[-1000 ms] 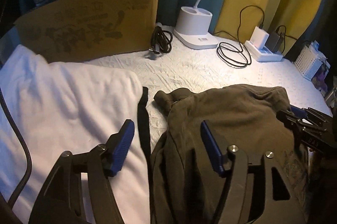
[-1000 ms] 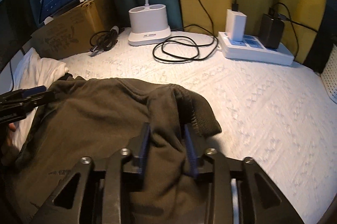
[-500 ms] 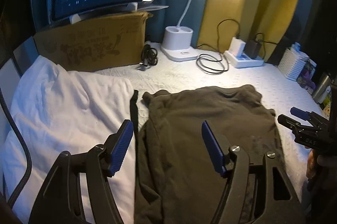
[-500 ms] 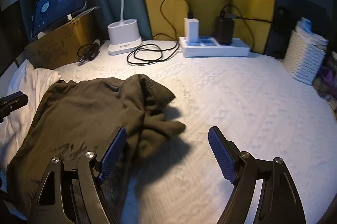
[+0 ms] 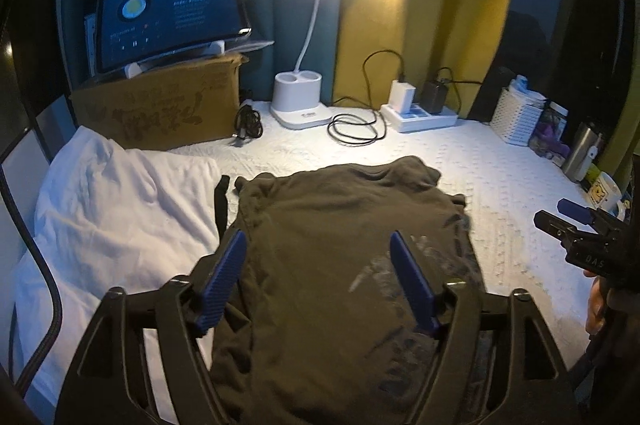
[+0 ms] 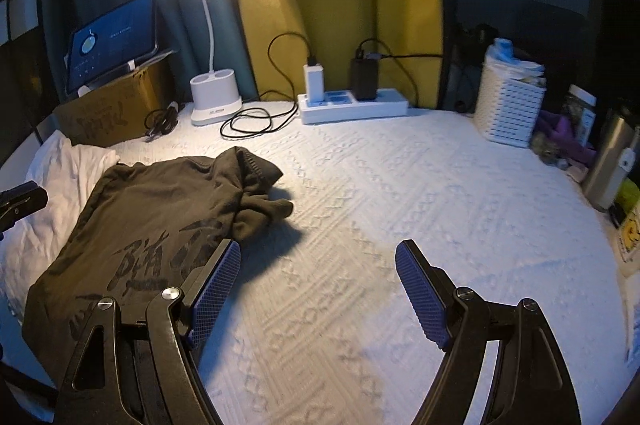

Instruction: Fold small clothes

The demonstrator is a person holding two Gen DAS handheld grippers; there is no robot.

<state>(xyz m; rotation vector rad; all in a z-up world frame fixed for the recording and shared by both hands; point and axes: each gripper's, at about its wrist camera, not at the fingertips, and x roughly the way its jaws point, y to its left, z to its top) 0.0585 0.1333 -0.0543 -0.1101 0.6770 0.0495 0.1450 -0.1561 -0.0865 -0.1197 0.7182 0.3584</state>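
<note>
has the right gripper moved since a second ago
Yes. The right gripper, then shut on the olive shirt's sleeve, is now open and pulled back, farther from the power strip.

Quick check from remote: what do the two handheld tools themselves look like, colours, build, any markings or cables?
Both match: black cut-out frames, silver pivot screws, blue ribbed pads. The left tool has a dark cable alongside; the right tool shows pale lettering in the left view.

One olive shirt (image 5: 344, 253), one white garment (image 5: 120, 209), one lamp (image 6: 208, 25), one tablet (image 5: 168, 17), two chargers (image 6: 340, 79)
</note>
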